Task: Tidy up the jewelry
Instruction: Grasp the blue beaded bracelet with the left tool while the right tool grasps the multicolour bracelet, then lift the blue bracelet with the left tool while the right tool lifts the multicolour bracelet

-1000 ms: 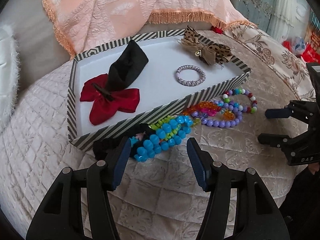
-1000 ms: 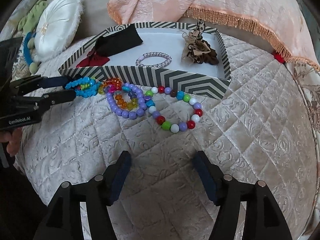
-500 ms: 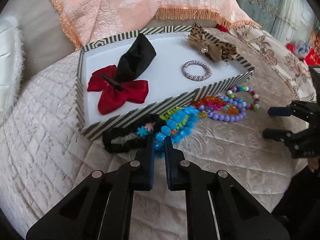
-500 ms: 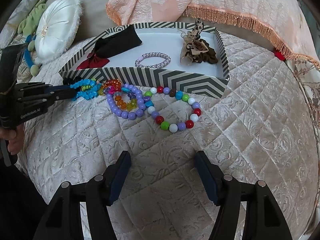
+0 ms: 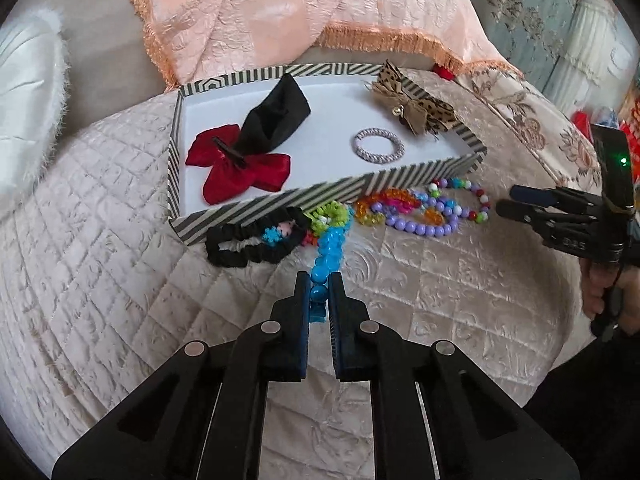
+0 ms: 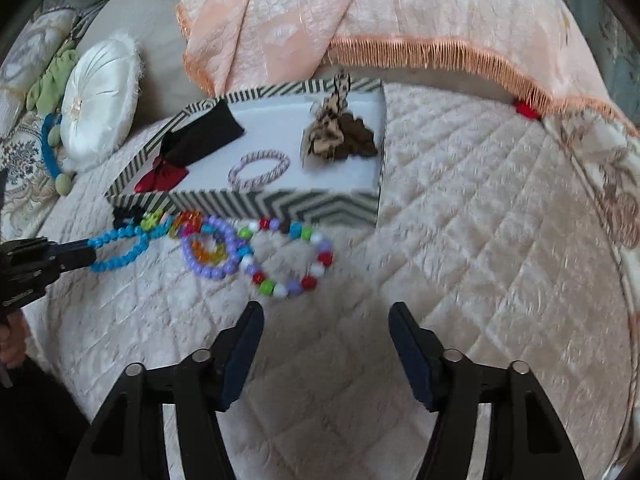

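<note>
My left gripper (image 5: 319, 280) is shut on a blue bead bracelet (image 5: 330, 248), stretched out from the pile of jewelry beside the striped box (image 5: 320, 196). In the right wrist view the blue bead bracelet (image 6: 120, 250) hangs from the left gripper (image 6: 86, 252) at the far left. A purple bead bracelet (image 6: 212, 248), an orange one (image 6: 206, 250) and a multicoloured bead bracelet (image 6: 296, 256) lie before the box (image 6: 280, 202). My right gripper (image 6: 326, 340) is open and empty, just short of the multicoloured bracelet.
In the box lie a red bow (image 5: 236, 168), a black cloth (image 5: 276, 116), a lilac hair ring (image 5: 378, 146) and a leopard bow (image 5: 416, 106). A black scrunchie (image 5: 248, 246) and green beads (image 5: 330, 214) lie outside. A peach fringed cloth (image 6: 360, 8) lies behind; a white cushion (image 6: 100, 96) sits left.
My left gripper shut on the blue bead bracelet and pulled it back out of the pile. My right gripper moved in closer to the multicoloured bracelet, still open.
</note>
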